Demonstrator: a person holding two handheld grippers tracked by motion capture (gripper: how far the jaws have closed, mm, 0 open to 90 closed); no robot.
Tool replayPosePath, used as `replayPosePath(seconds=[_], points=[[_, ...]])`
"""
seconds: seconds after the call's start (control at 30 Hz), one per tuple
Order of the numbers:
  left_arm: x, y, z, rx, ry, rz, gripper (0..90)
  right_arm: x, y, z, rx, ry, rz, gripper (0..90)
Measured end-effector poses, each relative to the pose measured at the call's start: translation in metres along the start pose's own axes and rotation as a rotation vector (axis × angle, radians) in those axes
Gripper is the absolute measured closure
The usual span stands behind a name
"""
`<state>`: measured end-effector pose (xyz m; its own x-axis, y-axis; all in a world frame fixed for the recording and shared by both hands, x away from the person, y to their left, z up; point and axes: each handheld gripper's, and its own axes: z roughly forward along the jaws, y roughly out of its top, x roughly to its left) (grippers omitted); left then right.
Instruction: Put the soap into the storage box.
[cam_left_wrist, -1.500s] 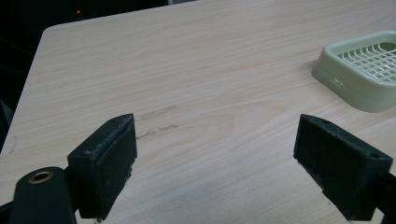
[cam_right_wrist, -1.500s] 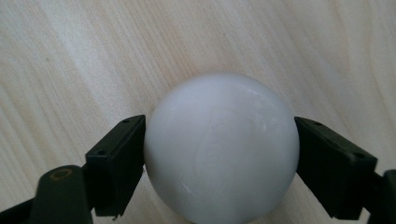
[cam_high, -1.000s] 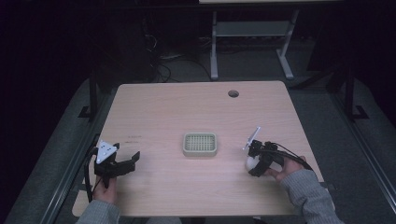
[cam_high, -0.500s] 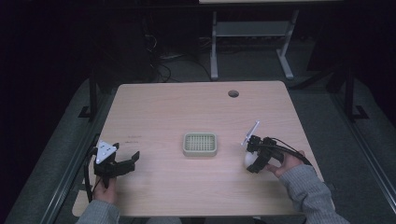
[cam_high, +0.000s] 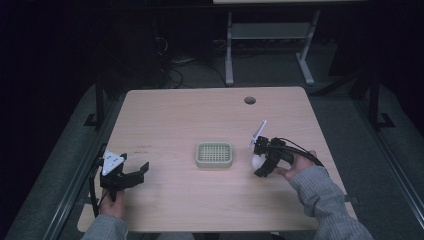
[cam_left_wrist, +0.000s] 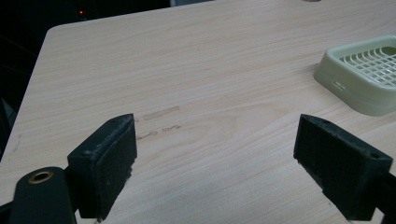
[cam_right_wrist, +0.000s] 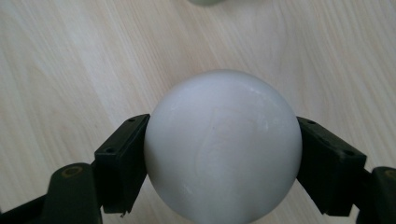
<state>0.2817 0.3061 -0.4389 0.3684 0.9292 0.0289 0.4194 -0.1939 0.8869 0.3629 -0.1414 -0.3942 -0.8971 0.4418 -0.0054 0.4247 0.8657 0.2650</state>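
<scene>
Soap, by the look of it: a smooth white rounded piece sits clamped between the jaws of our right gripper, just to the right of the pale green slatted dish at the middle of the wooden table. In the right gripper view the two black pads press on its left and right flanks at about its widest girth, and the wood shows close behind it; we cannot tell whether it is lifted clear or touching the top.

We judge the step in hand to be carrying the piece across to the dish. To do that well we keep the squeeze steady, since a slick curved surface can squirt out of flat pads, raise it enough to pass over the dish's raised rim, and lower it onto the grid before we loosen the grip.

As for heading, the piece reads as nearly round from the gripper's camera, so we cannot pick out a long axis or a front; any lengthways run would lie along the camera's line of sight, hidden from us.

Our left gripper rests low at the table's near left, its jaws spread wide with nothing between them, well apart from the dish.
</scene>
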Motion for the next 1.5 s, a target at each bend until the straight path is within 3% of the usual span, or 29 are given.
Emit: replayPosePath(seconds=[0.8,1.5], points=[[0.0,0.001,0.0,0.002,-0.003,0.002,12.9,0.002,0.061,-0.008,-0.034,0.007,-0.098,23.5],[0.001,0.001,0.0,-0.004,0.001,0.006,12.9,0.003,0.105,0.004,-0.014,0.025,-0.159,23.5]])
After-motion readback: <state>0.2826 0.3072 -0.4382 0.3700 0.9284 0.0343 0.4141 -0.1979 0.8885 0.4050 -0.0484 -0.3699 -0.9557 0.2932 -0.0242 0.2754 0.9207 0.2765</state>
